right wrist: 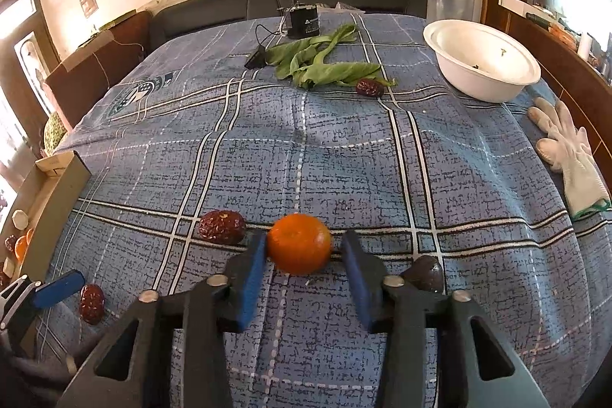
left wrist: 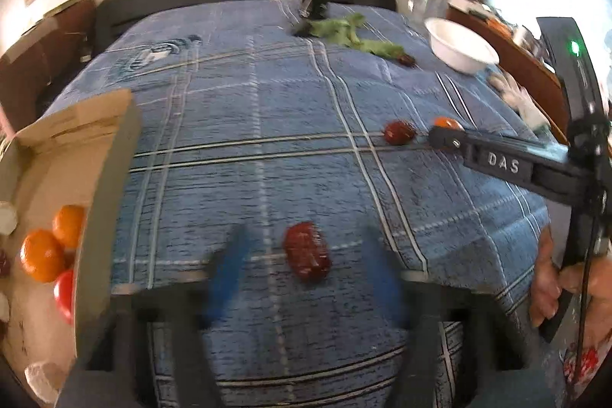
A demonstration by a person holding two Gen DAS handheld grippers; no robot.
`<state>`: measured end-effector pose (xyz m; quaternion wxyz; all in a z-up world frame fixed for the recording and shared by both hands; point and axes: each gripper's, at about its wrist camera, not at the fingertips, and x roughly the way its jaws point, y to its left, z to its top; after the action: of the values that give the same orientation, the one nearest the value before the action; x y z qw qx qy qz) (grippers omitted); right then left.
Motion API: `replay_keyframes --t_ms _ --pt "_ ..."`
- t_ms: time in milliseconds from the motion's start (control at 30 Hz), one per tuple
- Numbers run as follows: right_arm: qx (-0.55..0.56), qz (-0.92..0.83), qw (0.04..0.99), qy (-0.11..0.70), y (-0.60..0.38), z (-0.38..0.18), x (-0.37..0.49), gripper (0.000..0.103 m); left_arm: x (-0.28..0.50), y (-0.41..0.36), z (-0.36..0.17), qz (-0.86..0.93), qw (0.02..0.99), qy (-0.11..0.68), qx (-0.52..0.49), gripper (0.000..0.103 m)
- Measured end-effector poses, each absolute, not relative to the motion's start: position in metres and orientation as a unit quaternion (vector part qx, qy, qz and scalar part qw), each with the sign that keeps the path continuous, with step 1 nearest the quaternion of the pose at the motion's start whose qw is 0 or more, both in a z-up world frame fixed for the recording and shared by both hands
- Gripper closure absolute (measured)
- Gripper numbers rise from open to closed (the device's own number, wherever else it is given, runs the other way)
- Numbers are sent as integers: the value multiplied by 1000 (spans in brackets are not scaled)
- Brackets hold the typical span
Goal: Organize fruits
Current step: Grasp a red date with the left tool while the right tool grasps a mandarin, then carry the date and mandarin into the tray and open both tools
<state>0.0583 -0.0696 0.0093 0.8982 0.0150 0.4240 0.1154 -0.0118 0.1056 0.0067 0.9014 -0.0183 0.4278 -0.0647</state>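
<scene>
A tangerine (right wrist: 299, 243) lies on the blue checked cloth between the open blue fingers of my right gripper (right wrist: 304, 247); the left finger touches or nearly touches it. A red date (right wrist: 222, 226) lies just left of it, another date (right wrist: 370, 88) by the green leaves. My left gripper (left wrist: 306, 247) is open around a red date (left wrist: 307, 256) on the cloth. The right gripper (left wrist: 440, 136) also shows in the left wrist view beside the tangerine (left wrist: 445, 122) and a date (left wrist: 399, 132). A cardboard box (left wrist: 103, 178) at the left holds tangerines (left wrist: 42, 255) and a tomato (left wrist: 64, 291).
A white bowl (right wrist: 482, 64) stands at the back right. Green leaves (right wrist: 325, 64) and a black device (right wrist: 304, 21) lie at the back. A white glove (right wrist: 570, 151) lies at the right edge. A dark lump (right wrist: 426, 272) sits by my right finger.
</scene>
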Motion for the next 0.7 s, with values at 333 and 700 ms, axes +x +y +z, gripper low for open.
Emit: replay_keyframes --t_ms 333,700 --pt "34 114 904 410 -78 13 54 68 -27 124 10 -59 900 423 -86 82" --pt "38 111 905 409 -76 17 39 68 -59 137 48 -45 917 389 -72 82"
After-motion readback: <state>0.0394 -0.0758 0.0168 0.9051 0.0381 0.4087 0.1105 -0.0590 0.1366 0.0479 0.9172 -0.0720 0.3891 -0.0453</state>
